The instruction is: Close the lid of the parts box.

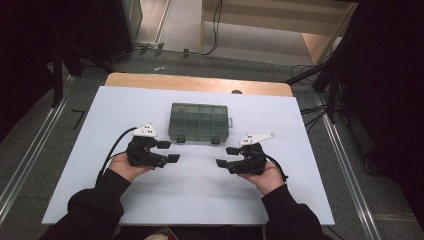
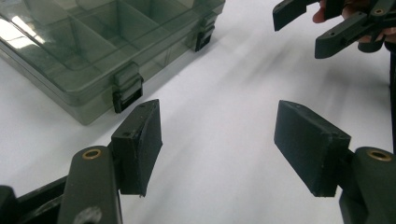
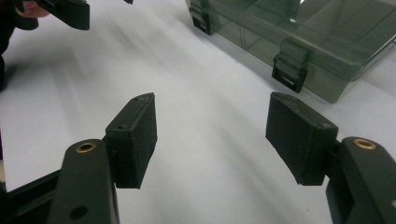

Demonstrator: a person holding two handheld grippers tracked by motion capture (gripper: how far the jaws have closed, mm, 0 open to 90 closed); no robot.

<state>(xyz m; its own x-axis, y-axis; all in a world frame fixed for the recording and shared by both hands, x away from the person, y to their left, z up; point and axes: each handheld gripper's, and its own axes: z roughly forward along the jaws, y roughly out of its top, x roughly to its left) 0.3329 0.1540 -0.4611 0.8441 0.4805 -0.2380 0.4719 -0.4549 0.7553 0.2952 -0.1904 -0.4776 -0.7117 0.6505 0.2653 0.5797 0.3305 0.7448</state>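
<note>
A smoky clear plastic organiser box (image 1: 199,122) with a closed lid and inner dividers lies at the middle of the white table top (image 1: 150,200). Two black latches sit on its near side (image 2: 127,93) (image 3: 290,69). My left gripper (image 1: 169,151) hovers just in front of the box's left latch, jaws wide apart with nothing between them (image 2: 217,144). My right gripper (image 1: 226,156) stands before the right latch, likewise open and empty (image 3: 210,140). The two grippers point toward each other. Each is held in a hand with a dark sleeve.
The white board rests on a wooden table whose far edge (image 1: 200,82) shows behind the box. Metal rails (image 1: 30,150) run along the floor at both sides, and cables (image 1: 315,107) lie on the floor at the right.
</note>
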